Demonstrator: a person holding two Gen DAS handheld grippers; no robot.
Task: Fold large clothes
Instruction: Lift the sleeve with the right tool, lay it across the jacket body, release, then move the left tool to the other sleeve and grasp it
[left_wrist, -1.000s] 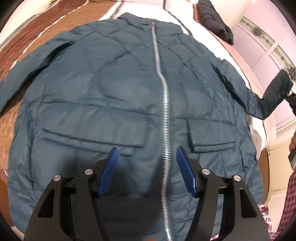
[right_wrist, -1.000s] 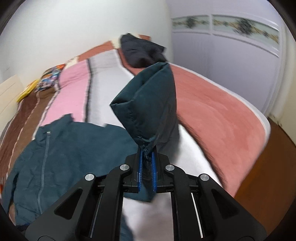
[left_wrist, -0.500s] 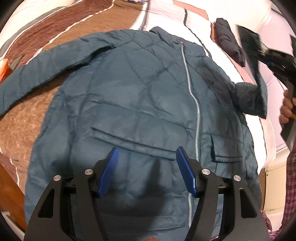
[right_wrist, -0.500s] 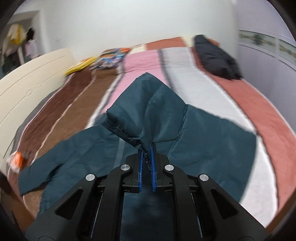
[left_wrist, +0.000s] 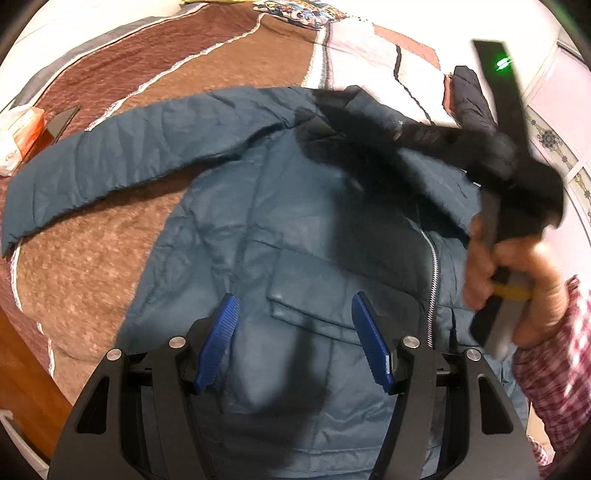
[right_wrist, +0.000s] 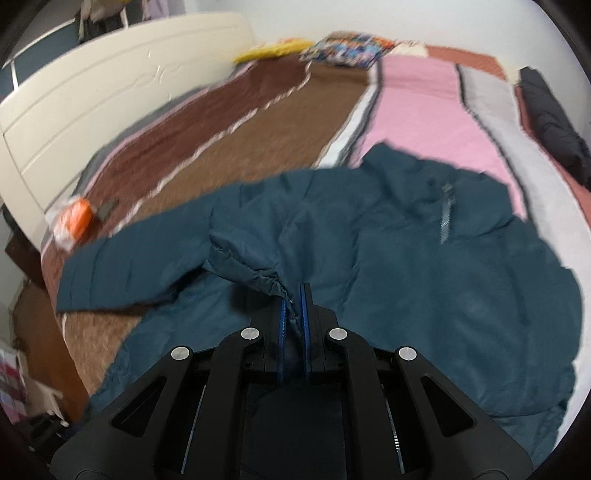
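1. A teal quilted jacket lies front-up on a bed covered by a striped blanket in brown, pink, white and rust bands.
2. One sleeve of the jacket stretches out flat across the brown part of the blanket.
3. The left gripper hangs above the jacket's lower front, beside its silver zipper; its blue fingers are spread wide with nothing between them.
4. The right gripper is over the jacket's chest, its fingers pressed together and pinching the gathered cuff of the jacket's other sleeve, which is drawn across the jacket's front.
5. In the left wrist view the right gripper appears blurred above the jacket's far shoulder, carried by a hand in a red checked sleeve.
6. A dark garment lies beyond the jacket's collar near the bed's far edge.
7. An orange-and-white packet rests on the blanket past the outstretched sleeve's cuff, near the cream headboard.
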